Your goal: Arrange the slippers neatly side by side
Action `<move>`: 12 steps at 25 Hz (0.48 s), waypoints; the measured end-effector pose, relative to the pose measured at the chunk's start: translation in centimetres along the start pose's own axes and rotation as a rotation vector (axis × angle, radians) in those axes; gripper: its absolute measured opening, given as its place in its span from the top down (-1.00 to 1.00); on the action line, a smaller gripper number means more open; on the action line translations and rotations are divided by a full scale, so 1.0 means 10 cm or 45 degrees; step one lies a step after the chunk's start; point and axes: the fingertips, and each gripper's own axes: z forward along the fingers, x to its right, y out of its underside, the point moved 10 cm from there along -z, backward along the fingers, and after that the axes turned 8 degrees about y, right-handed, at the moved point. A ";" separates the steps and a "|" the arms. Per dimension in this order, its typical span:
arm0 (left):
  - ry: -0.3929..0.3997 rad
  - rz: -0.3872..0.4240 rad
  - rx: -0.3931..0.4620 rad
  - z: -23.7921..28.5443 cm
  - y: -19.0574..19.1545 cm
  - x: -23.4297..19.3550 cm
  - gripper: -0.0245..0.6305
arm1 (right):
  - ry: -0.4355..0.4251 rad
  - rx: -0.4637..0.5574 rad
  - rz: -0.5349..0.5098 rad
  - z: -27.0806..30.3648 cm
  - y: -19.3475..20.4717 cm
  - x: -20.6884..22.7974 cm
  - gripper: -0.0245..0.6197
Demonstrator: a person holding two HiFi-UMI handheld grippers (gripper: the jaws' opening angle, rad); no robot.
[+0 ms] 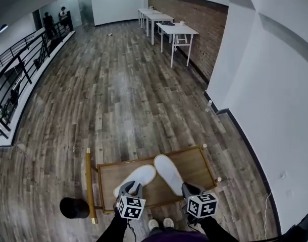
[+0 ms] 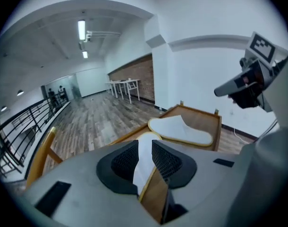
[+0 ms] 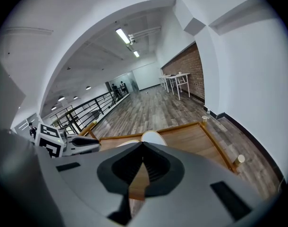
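Left slipper (image 1: 139,178) and right slipper (image 1: 168,174) splayed on table (image 1: 197,161), left tongs (image 2: 145,151) half open at left heel, right tongs (image 3: 143,149) closed, empty

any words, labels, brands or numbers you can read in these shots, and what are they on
None: no readable text in any view.
The two marker cubes carry only black-and-white square patterns, no letters or numbers.
The two slippers show plain white, with no brand or label visible.
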 end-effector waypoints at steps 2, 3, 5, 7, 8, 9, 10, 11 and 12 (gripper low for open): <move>0.046 0.085 -0.126 0.17 0.00 -0.05 0.65 | 0.012 -0.008 0.002 0.01 -0.02 0.04 0.93; 0.060 0.129 -0.182 0.25 -0.01 -0.08 0.62 | 0.016 -0.012 0.001 0.02 -0.03 0.05 0.93; 0.081 0.215 -0.270 0.39 0.00 -0.13 0.55 | 0.022 -0.021 -0.005 0.04 -0.05 0.06 0.93; 0.118 0.264 -0.348 0.53 0.03 -0.19 0.55 | 0.027 -0.032 -0.012 0.07 -0.05 0.05 0.93; 0.146 0.279 -0.399 0.59 0.05 -0.21 0.55 | 0.029 -0.040 -0.016 0.08 -0.05 0.05 0.93; 0.176 0.298 -0.456 0.65 0.06 -0.23 0.55 | 0.031 -0.048 -0.022 0.10 -0.05 0.05 0.93; 0.203 0.321 -0.511 0.70 0.08 -0.25 0.55 | 0.034 -0.056 -0.028 0.10 -0.05 0.05 0.93; 0.219 0.344 -0.553 0.75 0.09 -0.26 0.55 | 0.037 -0.063 -0.033 0.11 -0.05 0.06 0.93; 0.227 0.360 -0.581 0.78 0.10 -0.28 0.55 | 0.041 -0.068 -0.038 0.12 -0.05 0.06 0.93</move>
